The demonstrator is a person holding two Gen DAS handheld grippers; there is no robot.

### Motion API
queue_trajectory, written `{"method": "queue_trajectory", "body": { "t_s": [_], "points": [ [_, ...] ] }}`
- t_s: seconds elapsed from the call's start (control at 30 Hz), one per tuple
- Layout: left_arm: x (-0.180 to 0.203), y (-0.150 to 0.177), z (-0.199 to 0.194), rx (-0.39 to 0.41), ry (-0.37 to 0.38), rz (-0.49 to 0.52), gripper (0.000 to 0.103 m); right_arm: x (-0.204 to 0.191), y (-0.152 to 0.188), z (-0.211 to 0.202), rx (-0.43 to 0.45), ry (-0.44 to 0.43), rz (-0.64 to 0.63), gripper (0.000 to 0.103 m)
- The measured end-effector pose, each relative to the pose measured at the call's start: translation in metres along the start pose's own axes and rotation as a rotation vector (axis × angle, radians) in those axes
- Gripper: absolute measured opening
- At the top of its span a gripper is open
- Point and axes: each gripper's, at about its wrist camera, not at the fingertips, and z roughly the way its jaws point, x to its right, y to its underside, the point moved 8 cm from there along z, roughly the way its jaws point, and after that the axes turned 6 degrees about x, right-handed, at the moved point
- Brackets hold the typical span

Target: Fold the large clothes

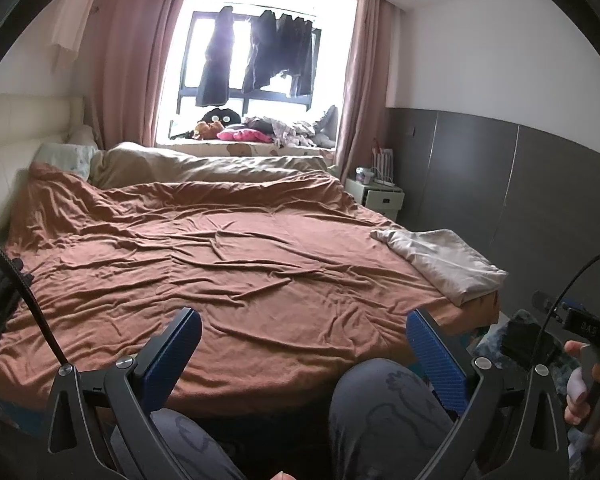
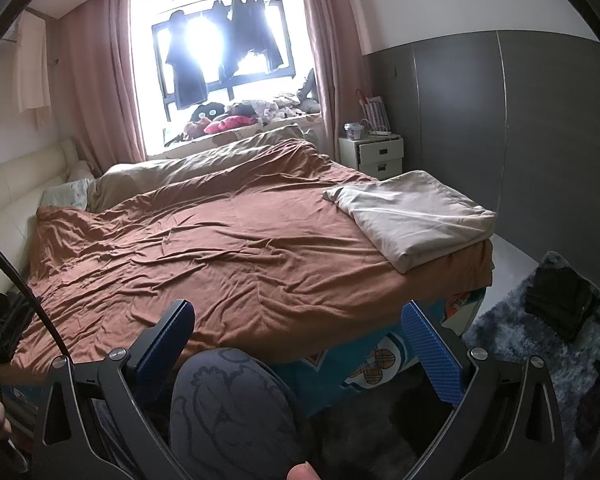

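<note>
A beige cloth (image 1: pixel 440 262) lies folded into a rectangle at the right front corner of the bed, on the rust-brown cover (image 1: pixel 220 256). It also shows in the right wrist view (image 2: pixel 416 216). My left gripper (image 1: pixel 304 332) is open and empty, held above the bed's front edge and over the person's knees. My right gripper (image 2: pixel 300 326) is open and empty, held at the front edge of the cover (image 2: pixel 228 248), left of and nearer than the cloth. Neither touches any fabric.
The person's knees in grey patterned trousers (image 1: pixel 384 404) are below the grippers. A beige duvet (image 1: pixel 204 164) lies at the far side. A white nightstand (image 2: pixel 371 155) stands by the grey wall. A shaggy grey rug (image 2: pixel 540 332) with a dark item is right of the bed.
</note>
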Motion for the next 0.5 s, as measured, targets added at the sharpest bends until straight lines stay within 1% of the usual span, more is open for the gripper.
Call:
{"method": "queue_trajectory", "body": {
  "t_s": [0.5],
  "points": [
    [0.0026,-0.0009,0.005,0.002,0.004,-0.001,0.103,0.0051,0.0,0.0062,-0.002,0.001,0.011,0.103]
  ]
}}
